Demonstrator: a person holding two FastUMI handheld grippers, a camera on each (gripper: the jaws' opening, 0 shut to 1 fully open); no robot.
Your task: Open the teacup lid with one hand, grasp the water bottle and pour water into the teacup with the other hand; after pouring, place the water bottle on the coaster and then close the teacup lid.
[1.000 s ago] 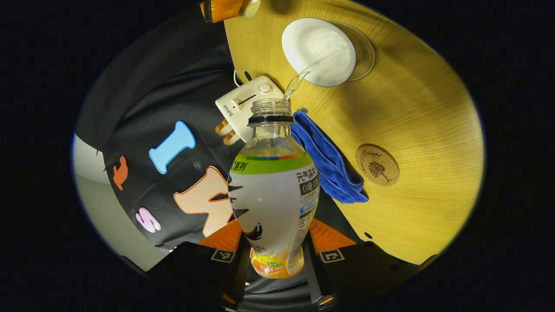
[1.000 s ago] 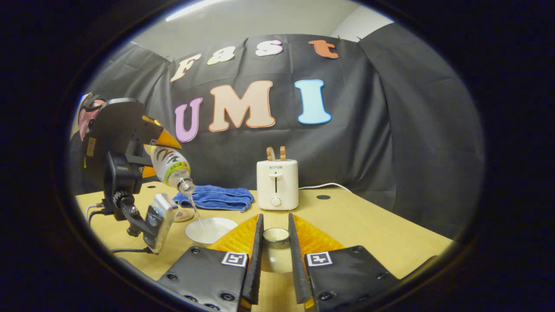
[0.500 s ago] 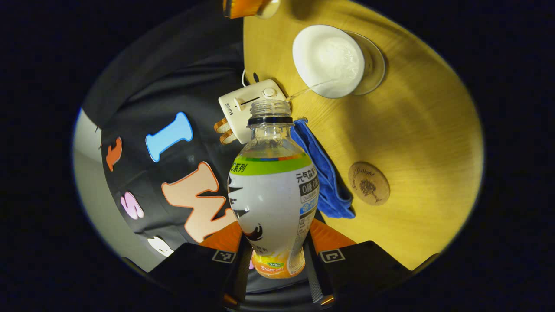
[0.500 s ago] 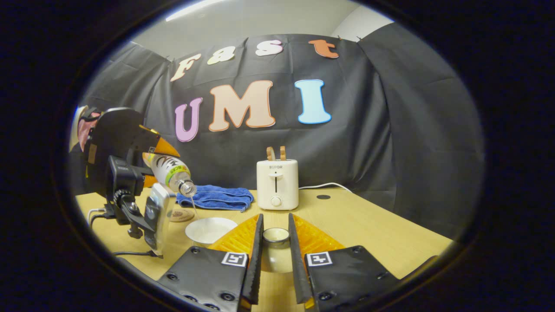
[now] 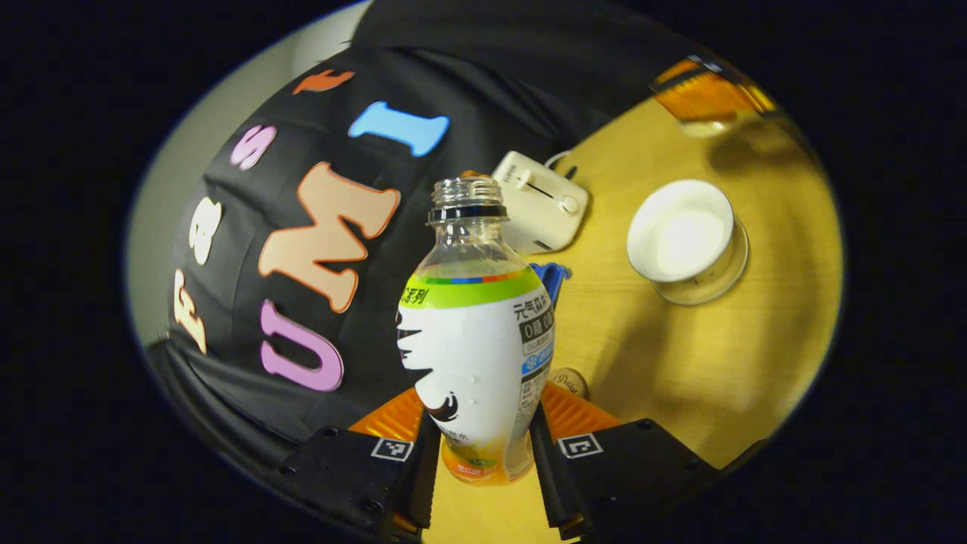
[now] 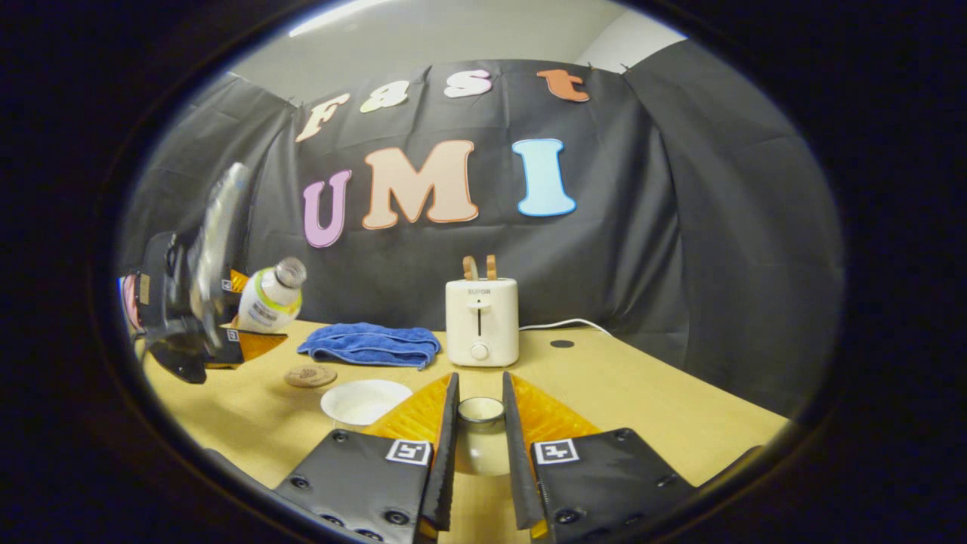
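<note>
Wooden table point(image 6: 642, 393) fronts the black cloth wall, with toaster point(image 6: 482, 321) and blue towel point(image 6: 370, 344) at the back. Left gripper point(image 5: 483, 461) pinches the water bottle point(image 5: 476, 340) low on its body, both fingers pressing; bottle uncapped, neck tilted up, held above the table beyond the coaster point(image 6: 310, 375). Right gripper point(image 6: 480, 446) pinches the teacup lid point(image 6: 481, 410) by its knob. Teacup point(image 5: 684, 238) sits open, white inside. Bottle looks light, thin plastic, likely squashy and wet-slick; the low grip seems fine for setting down. Lid likely hard, brittle.
</note>
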